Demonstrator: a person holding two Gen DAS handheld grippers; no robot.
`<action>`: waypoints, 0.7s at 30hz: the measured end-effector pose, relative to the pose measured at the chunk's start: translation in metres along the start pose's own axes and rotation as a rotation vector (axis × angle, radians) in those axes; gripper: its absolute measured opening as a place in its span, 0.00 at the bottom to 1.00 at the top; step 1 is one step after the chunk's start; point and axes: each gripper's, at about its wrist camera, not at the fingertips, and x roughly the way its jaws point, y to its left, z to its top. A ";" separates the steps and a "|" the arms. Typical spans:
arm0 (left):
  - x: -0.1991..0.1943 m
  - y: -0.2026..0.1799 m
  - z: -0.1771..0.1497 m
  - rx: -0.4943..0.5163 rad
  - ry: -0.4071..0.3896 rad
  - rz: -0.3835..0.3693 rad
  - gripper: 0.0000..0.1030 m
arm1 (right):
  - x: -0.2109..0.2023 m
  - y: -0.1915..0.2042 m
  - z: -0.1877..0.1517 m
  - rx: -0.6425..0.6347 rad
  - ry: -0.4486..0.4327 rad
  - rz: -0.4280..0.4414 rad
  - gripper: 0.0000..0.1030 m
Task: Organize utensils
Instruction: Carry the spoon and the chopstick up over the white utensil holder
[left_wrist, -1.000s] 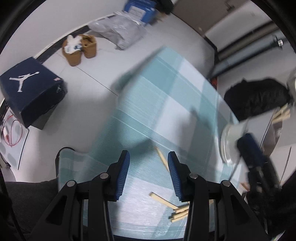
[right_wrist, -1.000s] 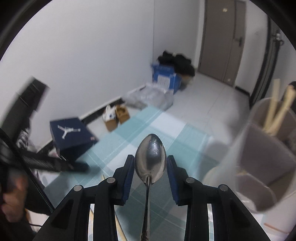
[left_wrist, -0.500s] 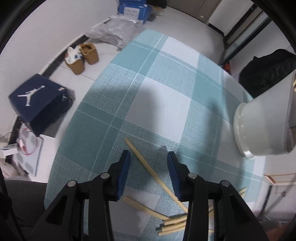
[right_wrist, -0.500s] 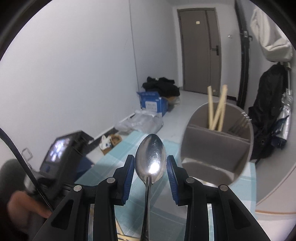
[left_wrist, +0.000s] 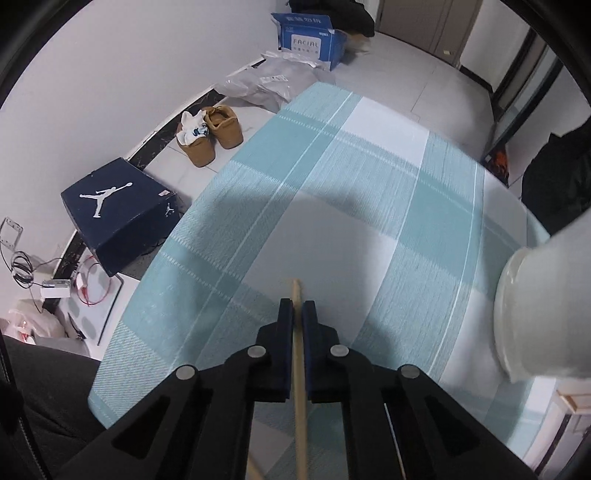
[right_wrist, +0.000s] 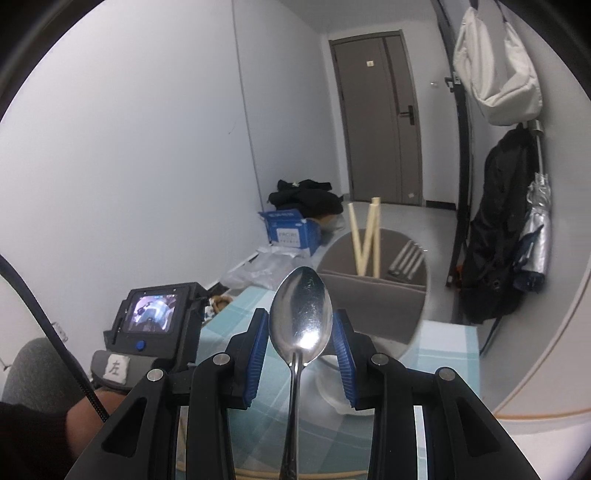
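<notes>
In the left wrist view my left gripper (left_wrist: 297, 306) points steeply down at the teal checked tablecloth (left_wrist: 369, 166). Its jaws are closing tight, and the pads press on a wooden chopstick (left_wrist: 300, 387) whose tip pokes out past them. In the right wrist view my right gripper (right_wrist: 301, 321) is shut on a steel spoon (right_wrist: 301, 310), bowl forward, handle running back toward the camera. Beyond the spoon stands the grey divided utensil holder (right_wrist: 369, 306), holding chopsticks (right_wrist: 365, 236) and forks (right_wrist: 406, 258). Its white base (left_wrist: 535, 306) shows at the right of the left wrist view.
More chopsticks (right_wrist: 258, 472) lie on the cloth near the front edge. The left gripper's camera unit (right_wrist: 155, 317) and a hand (right_wrist: 92, 413) sit left of the spoon. On the floor are a dark shoe box (left_wrist: 118, 206), tan shoes (left_wrist: 210, 133) and a blue carton (left_wrist: 314, 37).
My left gripper tilted down over a chopstick and closed on it. My right gripper rose and swung with the spoon, so the holder now stands straight ahead.
</notes>
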 end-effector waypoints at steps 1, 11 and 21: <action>-0.001 -0.001 0.000 0.001 -0.005 -0.010 0.01 | -0.002 -0.002 0.000 0.008 -0.001 0.002 0.33; -0.065 0.003 0.006 -0.003 -0.286 -0.149 0.01 | -0.018 -0.013 0.002 0.053 -0.047 -0.009 0.33; -0.128 0.010 -0.007 0.077 -0.499 -0.283 0.01 | -0.024 -0.013 0.006 0.083 -0.104 -0.023 0.33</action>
